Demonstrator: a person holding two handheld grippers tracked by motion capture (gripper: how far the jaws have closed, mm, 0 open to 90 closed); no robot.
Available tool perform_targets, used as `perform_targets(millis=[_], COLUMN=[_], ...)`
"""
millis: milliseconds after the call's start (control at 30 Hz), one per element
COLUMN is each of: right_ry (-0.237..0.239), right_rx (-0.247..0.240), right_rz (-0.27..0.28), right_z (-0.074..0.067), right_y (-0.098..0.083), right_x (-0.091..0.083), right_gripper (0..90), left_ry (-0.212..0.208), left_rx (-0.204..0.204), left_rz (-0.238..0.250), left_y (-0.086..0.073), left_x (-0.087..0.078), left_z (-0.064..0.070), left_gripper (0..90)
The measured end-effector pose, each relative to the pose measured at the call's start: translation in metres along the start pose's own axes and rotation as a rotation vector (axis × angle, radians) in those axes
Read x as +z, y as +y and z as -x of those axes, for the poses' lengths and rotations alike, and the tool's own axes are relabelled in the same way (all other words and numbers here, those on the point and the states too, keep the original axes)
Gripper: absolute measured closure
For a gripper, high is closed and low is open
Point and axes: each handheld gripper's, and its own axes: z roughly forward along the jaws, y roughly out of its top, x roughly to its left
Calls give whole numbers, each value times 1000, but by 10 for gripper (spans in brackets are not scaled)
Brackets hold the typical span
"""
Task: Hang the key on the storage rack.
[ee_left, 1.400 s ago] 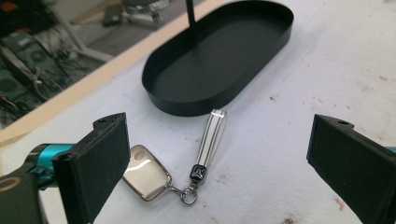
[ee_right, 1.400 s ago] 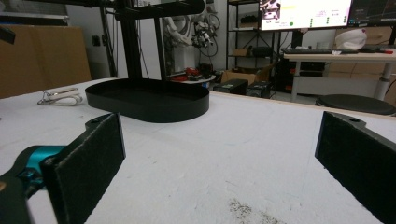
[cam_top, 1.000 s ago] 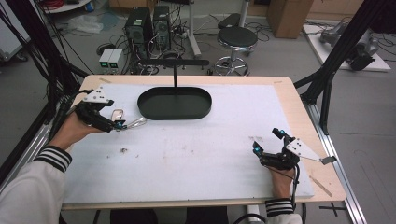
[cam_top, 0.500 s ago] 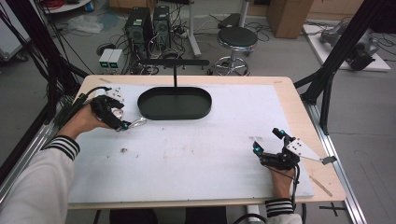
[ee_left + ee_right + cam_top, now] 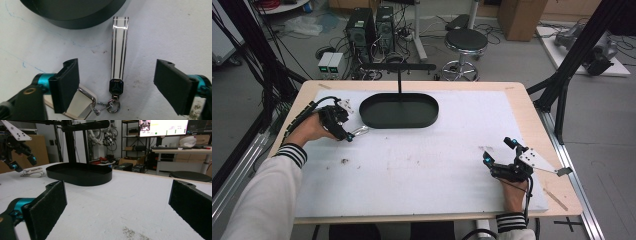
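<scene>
Left gripper (image 5: 115, 82), jaws apart, straddles a white-strapped keychain (image 5: 119, 47) just near of the black oval tray (image 5: 398, 111); right gripper (image 5: 498, 159), jaws apart, rests near-right on the white mat (image 5: 447, 150).

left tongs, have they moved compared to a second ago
Yes. In the high view the left tongs have shifted right along the table, closer to the black oval tray, and now hover open over the keychain.

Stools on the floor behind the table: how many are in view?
1. One round black stool stands beyond the table's far edge, right of centre; others may be hidden.
</scene>
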Motion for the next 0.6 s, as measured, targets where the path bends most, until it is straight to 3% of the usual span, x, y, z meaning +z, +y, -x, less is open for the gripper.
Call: perform_targets(millis=[200,400,600], right_ry=[0,-1,0], right_rx=[0,1,5], right_rz=[-3,-3,-3], right_z=[0,0,0], right_y=[0,0,0], right_x=[0,0,0], right_gripper=[5,5,5], left_ry=[3,25,22], left_rx=[7,42,33], left_rz=[-38,-81,-98], left_y=[0,1,1], left_x=[5,9,11], left_z=[1,1,1], left_gripper=[274,332,407])
